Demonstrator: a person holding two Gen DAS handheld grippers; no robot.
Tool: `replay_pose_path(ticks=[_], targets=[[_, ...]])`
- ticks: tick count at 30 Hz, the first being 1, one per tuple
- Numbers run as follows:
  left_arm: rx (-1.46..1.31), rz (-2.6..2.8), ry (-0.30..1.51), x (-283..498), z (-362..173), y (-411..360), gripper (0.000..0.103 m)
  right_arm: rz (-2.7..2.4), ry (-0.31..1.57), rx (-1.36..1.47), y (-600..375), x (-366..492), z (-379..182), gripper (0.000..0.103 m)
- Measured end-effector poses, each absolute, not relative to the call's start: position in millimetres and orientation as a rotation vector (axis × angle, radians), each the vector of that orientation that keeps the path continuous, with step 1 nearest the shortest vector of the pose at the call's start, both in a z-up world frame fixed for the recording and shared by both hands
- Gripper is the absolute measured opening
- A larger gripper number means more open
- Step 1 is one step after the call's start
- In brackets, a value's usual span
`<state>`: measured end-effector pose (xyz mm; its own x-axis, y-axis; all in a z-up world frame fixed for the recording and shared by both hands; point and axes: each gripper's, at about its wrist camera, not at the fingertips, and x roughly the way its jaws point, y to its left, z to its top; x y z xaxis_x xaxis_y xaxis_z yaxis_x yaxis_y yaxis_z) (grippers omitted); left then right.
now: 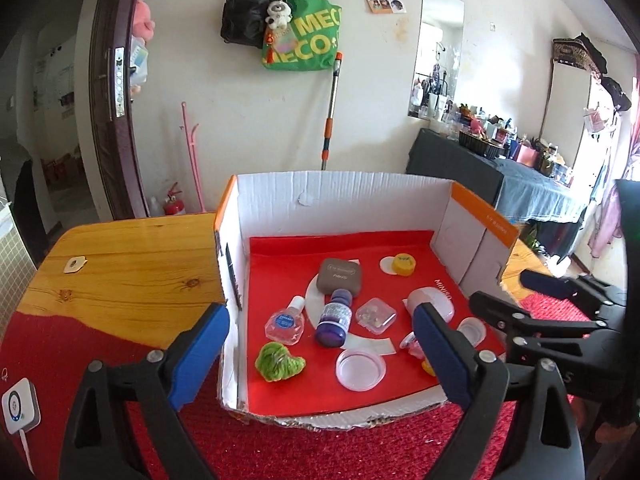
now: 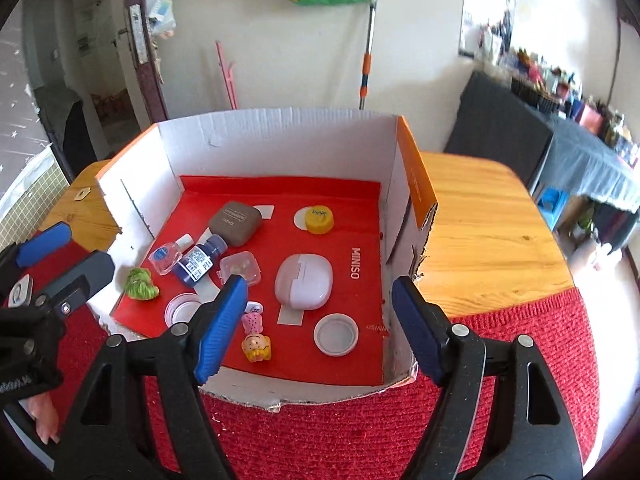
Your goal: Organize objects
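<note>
A white cardboard box (image 1: 332, 196) (image 2: 280, 128) with a red floor holds small items: a brown case (image 1: 340, 275) (image 2: 236, 218), a purple bottle (image 1: 335, 318) (image 2: 198, 262), a clear dropper bottle (image 1: 285, 322) (image 2: 168, 255), a green fuzzy thing (image 1: 278, 362) (image 2: 140, 283), a yellow cap (image 1: 403, 264) (image 2: 319, 218), a white earbud case (image 2: 304, 282), clear lids (image 1: 360, 368) (image 2: 335, 334) and two small figurines (image 2: 256, 336). My left gripper (image 1: 320, 354) is open and empty above the box's front left. My right gripper (image 2: 320, 328) is open and empty above the front right.
The box stands on a wooden table (image 1: 120, 268) (image 2: 488, 232) with a red mat (image 1: 300, 448) (image 2: 520, 360) at the front. A small white device (image 1: 20, 404) lies at the left. A wall with hung bags (image 1: 304, 32) and a cluttered dresser (image 1: 500, 148) stand behind.
</note>
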<state>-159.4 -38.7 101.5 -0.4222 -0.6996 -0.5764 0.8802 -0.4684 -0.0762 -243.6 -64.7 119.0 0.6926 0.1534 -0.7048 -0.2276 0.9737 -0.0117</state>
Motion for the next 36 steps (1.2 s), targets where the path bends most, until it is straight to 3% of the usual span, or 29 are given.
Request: replay_pose_path(ticks=[6, 11, 21, 24, 36], targets=[[0.589, -1.965, 0.432, -166, 79, -41, 0.096, 0.211, 0.637, -0.14, -61, -261, 107, 0.082], [0.562, -1.95, 0.402, -167, 72, -42, 0.103, 0.234, 0.625, -0.118, -64, -254, 94, 0.083], [0.572, -1.911, 0.42, -173, 56, -53, 0.103, 0.226, 0.599, -0.054, -80, -242, 79, 0.084], [0.566, -1.901, 0.41, -173, 55, -52, 0.103, 0.218, 0.58, -0.064, -81, -245, 81, 0.094], [0.579, -1.867, 0.415, -175, 52, -53, 0.103, 0.208, 0.584, -0.057, -84, -248, 80, 0.099]])
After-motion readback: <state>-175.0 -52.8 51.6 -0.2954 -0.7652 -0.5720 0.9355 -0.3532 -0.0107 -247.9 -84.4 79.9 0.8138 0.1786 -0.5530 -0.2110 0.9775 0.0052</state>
